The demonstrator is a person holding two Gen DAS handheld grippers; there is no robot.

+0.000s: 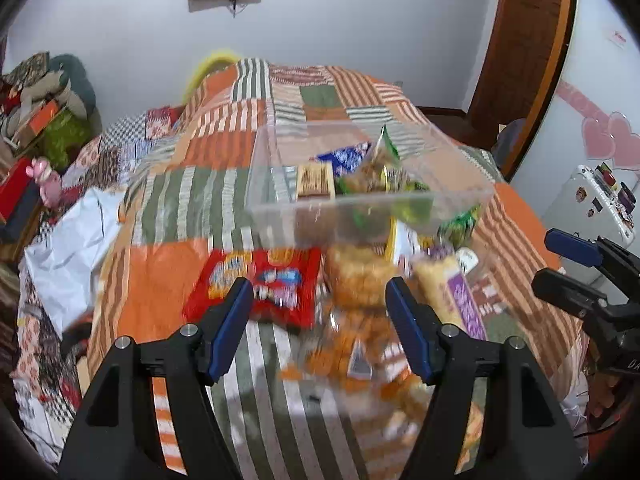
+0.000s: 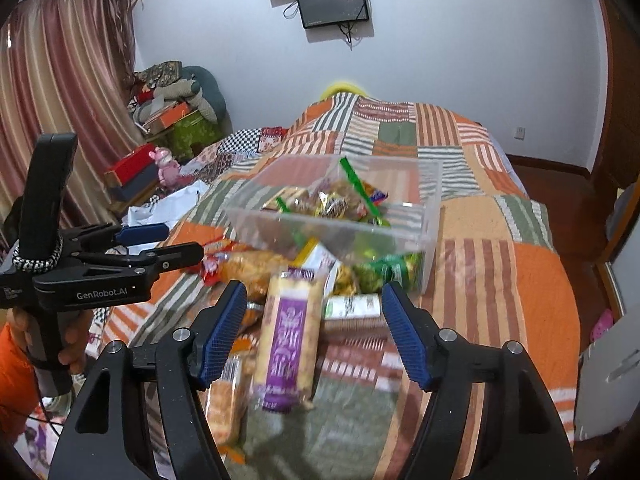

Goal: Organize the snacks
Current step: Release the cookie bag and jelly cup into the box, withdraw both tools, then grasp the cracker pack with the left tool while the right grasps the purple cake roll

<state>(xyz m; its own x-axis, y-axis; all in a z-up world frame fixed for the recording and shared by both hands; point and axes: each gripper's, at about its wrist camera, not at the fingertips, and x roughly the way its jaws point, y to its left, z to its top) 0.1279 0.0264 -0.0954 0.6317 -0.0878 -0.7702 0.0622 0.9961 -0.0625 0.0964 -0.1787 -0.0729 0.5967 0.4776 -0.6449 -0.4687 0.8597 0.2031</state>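
Right hand-held gripper released over purple snack pack, long axis pointing toward clear bin

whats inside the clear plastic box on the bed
The clear box holds a pile of snack packets: green-edged bags, a blue one, a brown one. Whatever lies beneath that pile is covered.
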